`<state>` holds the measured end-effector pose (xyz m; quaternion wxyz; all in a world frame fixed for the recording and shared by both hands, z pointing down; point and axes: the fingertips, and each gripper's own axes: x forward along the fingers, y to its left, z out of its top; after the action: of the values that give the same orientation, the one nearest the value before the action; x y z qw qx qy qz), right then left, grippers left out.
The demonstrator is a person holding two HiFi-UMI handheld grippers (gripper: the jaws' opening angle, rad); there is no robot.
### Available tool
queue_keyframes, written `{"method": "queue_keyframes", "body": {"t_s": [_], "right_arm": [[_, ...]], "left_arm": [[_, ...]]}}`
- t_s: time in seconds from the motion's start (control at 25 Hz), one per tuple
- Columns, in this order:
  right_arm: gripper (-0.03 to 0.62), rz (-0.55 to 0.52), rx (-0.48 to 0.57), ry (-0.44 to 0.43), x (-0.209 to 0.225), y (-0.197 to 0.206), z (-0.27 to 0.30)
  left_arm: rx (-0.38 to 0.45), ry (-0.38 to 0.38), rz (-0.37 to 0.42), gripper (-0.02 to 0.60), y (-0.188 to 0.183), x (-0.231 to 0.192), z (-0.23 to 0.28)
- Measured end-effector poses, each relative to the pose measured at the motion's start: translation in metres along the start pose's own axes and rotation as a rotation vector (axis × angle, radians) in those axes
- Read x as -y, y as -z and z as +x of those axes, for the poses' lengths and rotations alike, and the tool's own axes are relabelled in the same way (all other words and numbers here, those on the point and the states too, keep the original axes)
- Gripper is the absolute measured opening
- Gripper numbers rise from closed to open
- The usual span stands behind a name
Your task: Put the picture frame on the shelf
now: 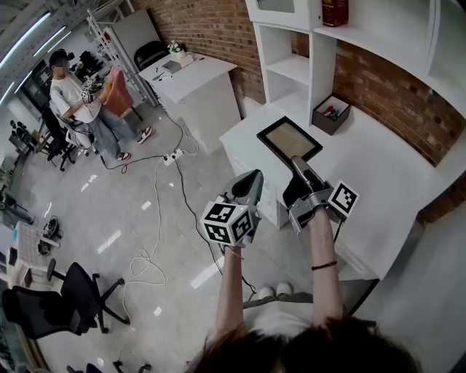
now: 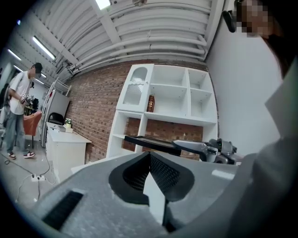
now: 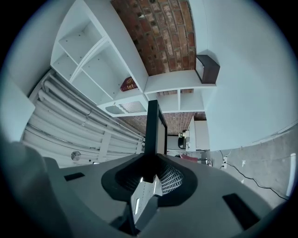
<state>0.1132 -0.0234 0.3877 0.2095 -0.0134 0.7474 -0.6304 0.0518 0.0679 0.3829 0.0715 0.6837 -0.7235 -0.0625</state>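
Right gripper [image 1: 298, 166] clamps the frame's [image 1: 289, 138] near edge, and the frame juts flat over the counter [image 1: 378, 175]. The shelf [image 1: 295, 69] lies at 12 o'clock. Left gripper [image 1: 250, 182], closed and empty, sits at 8 o'clock.

A dark open box [image 1: 331, 114] sits at one o'clock; a red book [image 1: 335, 12] at twelve; a person [image 1: 73, 98] at ten; a black office chair [image 1: 80, 295] at eight.

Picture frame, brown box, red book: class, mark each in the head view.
picture frame [image 1: 289, 138], head view, tan centre panel.
brown box [image 1: 322, 124], head view, front wall.
red book [image 1: 335, 12], head view, cover.
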Motion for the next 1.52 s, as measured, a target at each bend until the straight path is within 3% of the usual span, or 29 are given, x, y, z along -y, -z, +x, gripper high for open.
{"method": "queue_keyframes", "body": {"t_s": [1.0, 1.52], "right_arm": [[0.077, 0.076, -0.041, -0.016, 0.002, -0.016, -0.009], [0.077, 0.059, -0.01, 0.001, 0.014, -0.029, 0.004]], "left_arm": [[0.009, -0.09, 0.027, 0.011, 0.0, 0.019, 0.011], [0.003, -0.052, 0.014, 0.011, 0.004, 0.007, 0.031]]}}
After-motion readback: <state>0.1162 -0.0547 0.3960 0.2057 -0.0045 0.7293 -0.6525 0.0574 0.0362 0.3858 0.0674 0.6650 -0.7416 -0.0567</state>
